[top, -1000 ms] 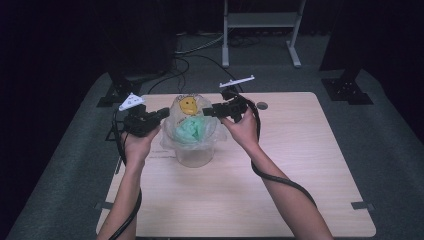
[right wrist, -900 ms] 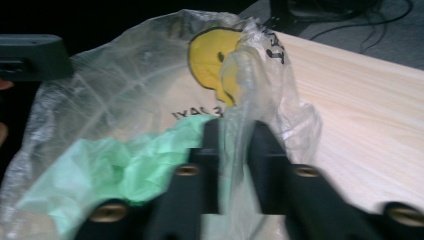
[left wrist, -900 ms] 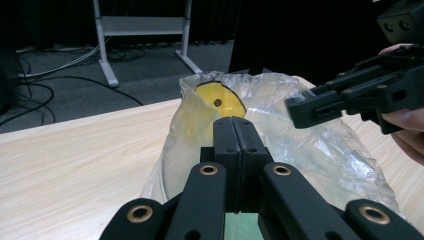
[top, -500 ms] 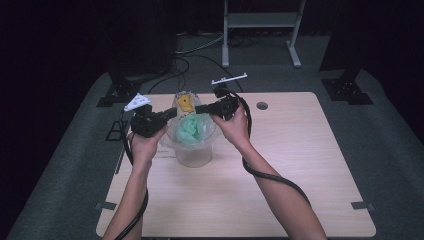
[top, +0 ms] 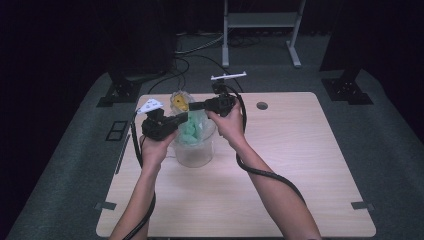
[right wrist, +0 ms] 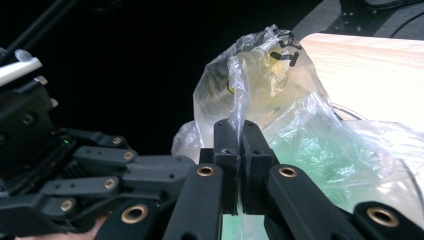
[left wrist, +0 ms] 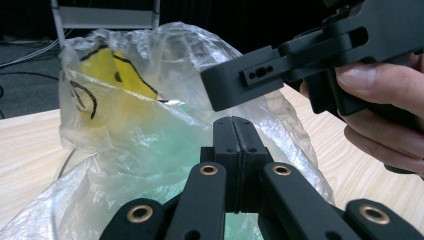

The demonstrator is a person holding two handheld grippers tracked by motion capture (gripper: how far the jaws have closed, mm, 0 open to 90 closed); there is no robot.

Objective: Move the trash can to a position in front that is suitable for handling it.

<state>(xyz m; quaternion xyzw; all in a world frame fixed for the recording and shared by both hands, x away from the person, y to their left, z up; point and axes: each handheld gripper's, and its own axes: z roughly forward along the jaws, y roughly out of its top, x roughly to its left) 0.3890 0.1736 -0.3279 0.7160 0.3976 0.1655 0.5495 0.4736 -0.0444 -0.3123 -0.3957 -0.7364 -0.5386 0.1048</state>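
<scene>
Since the earlier frame both hands have drawn in over the bag, and the right hand-held gripper's (top: 194, 105) jaws have just been closing on its film. At centre-left of the high view, the left hand-held gripper (top: 181, 119) is clamped tight, film apparently pinched between its pads. The thin clear plastic bag (top: 192, 131) with a yellow printed face sits in a clear round plastic tub (top: 194, 151) on the pale wooden worktop (top: 300, 165), with something green (top: 189, 131) inside. The step looks like gathering the bag's mouth; next likely calls for pulling both pinches together or lifting the bag clear without tearing.
</scene>
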